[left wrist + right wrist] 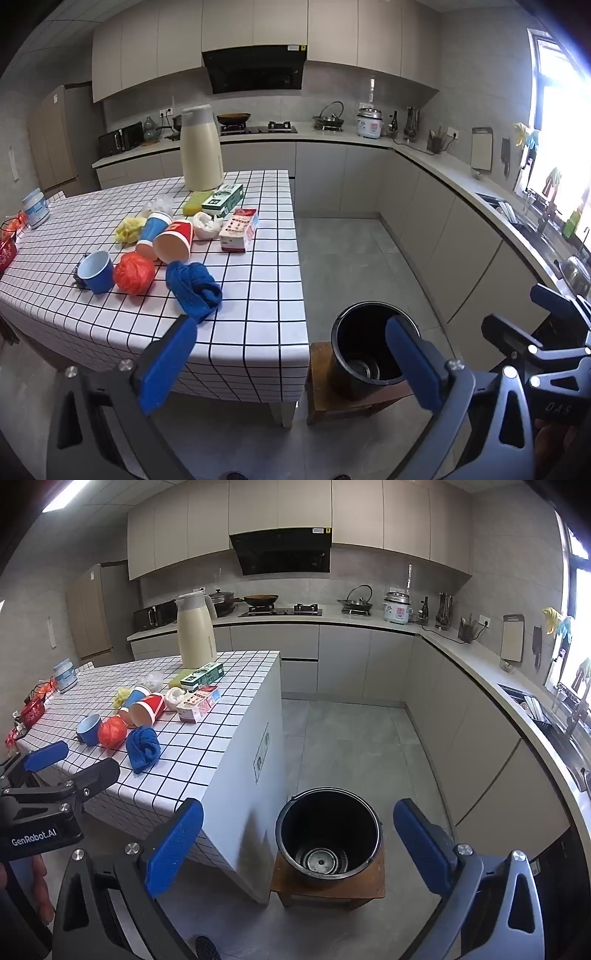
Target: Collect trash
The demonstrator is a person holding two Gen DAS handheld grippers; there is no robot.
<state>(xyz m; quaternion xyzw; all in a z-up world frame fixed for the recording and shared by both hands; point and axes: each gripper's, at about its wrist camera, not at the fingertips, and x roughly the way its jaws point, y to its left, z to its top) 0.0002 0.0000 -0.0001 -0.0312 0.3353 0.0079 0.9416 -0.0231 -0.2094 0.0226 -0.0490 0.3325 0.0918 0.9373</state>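
Red paper cup (173,242) on its side, mouth toward camera, both hand-held grippers (291,363) (299,843) spread, empty.

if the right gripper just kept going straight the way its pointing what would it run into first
Most likely the black bucket on the wooden stool: it sits between the open fingers of the right gripper, below and ahead, with nothing visible in between. Depth is hard to judge through the fisheye, so it could instead pass over the rim.

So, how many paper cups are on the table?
3, all lying tipped: the small blue cup nearest, the blue-and-white cup behind, the red cup beside it. Others may be hidden.
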